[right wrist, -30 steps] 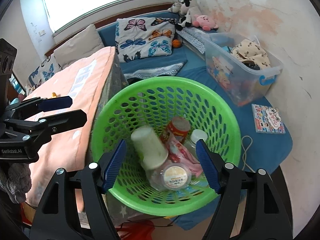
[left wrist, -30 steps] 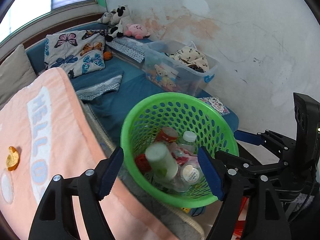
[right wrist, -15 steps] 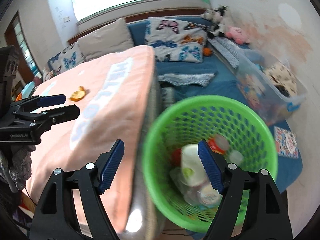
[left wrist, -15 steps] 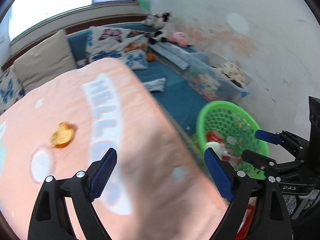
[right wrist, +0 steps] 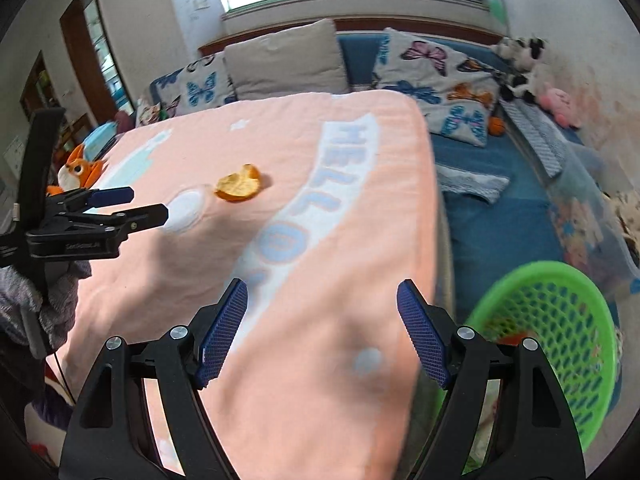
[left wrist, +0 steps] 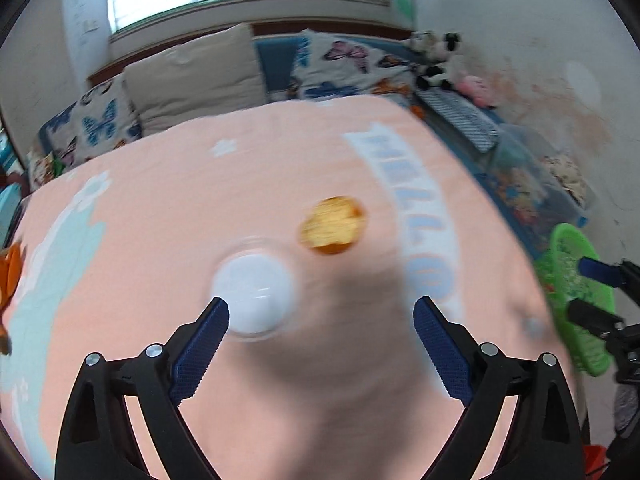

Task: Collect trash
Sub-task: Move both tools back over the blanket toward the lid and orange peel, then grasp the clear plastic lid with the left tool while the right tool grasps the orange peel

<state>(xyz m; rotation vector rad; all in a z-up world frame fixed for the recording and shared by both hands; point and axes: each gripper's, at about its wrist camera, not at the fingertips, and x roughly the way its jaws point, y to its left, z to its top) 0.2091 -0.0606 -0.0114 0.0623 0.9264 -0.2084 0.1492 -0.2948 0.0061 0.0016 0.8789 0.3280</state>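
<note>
1. Left wrist view. Left claw [left wrist: 321, 317]: jaws spread wide, having just been opening, nothing between them. White round lid [left wrist: 253, 296] lies on the peach blanket [left wrist: 160, 208], just at the left fingertip. Orange peel [left wrist: 333, 225] lies beyond the lid, ahead and slightly right of centre. Blanket edge falls away at right; green basket [left wrist: 576, 280] beside it, partly behind the right claw [left wrist: 592, 288].

2. Right wrist view. Right claw [right wrist: 322, 304]: jaws spread, having just been opening, empty, over the blanket's near right corner. Peel [right wrist: 238, 188] well ahead and left; lid [right wrist: 185, 208] beside it at the left claw's [right wrist: 148, 205] tips. Basket [right wrist: 560, 280] low at right, off the blanket edge; open blanket between claw and peel.
</note>
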